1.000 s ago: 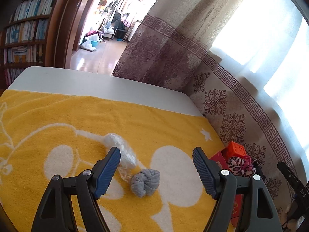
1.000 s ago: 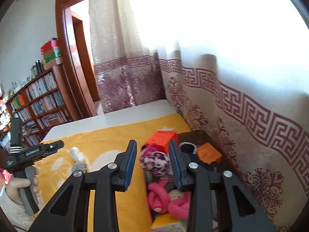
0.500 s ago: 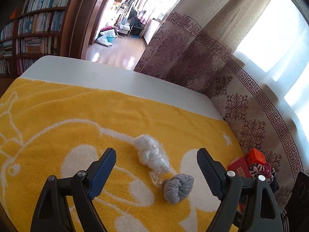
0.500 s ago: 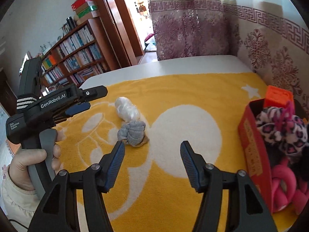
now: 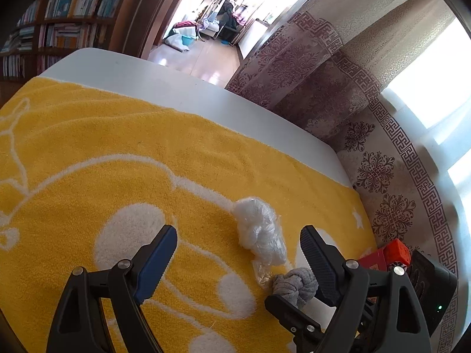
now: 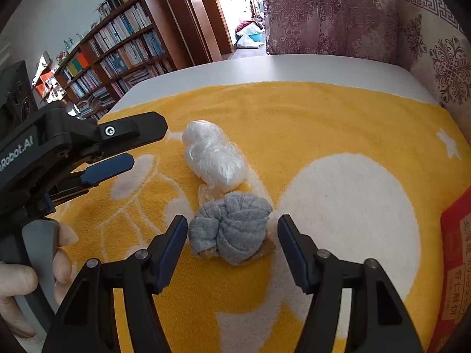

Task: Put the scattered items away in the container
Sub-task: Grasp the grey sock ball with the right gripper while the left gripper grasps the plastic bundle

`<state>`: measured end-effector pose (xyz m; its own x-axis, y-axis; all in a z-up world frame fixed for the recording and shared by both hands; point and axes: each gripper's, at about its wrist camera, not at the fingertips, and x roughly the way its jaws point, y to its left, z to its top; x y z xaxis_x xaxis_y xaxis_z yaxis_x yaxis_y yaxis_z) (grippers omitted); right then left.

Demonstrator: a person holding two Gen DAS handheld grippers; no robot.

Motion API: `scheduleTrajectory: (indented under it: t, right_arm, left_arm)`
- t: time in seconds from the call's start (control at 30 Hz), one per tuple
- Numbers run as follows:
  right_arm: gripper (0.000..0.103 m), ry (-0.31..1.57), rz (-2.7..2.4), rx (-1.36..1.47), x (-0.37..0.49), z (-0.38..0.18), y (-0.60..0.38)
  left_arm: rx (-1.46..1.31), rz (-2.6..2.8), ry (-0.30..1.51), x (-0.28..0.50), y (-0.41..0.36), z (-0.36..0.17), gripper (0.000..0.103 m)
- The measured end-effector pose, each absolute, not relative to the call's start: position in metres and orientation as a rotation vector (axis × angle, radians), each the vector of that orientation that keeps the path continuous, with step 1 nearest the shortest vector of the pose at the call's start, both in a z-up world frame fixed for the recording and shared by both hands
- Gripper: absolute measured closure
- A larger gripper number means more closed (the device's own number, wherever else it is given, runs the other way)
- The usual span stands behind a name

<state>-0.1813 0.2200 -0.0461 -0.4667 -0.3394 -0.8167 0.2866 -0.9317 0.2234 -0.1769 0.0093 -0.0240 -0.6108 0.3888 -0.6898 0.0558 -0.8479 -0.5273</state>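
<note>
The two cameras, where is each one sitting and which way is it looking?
Left wrist view: sits on the left tool, looking forward and down over the yellow towel at the white plastic bundle; its own two open fingers show, with the right tool's black body beside them.
Right wrist view: sits on the right tool, looking down at the grey sock ball between its open fingers; the person's hand holding the left tool shows too.
Shared: towel, bundle, sock ball, red box.
</note>
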Motion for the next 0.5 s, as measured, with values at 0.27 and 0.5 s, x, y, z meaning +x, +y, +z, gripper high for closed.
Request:
scheduleTrajectory:
  t: [0.27, 0.5]
  right_arm:
    - [0.048, -0.048, -2.443, 1.334, -0.168, -0.040, 0.229]
    - [0.048, -0.108, -2.500, 1.329, -0.143, -0.031, 0.265]
  left_arm:
    - [-1.285, 2.519, -0.721, -0.180, 0.023, -0.028, 0.016]
    - [-1.306, 2.566, -0.540, -0.190, 0.051, -0.031, 0.016]
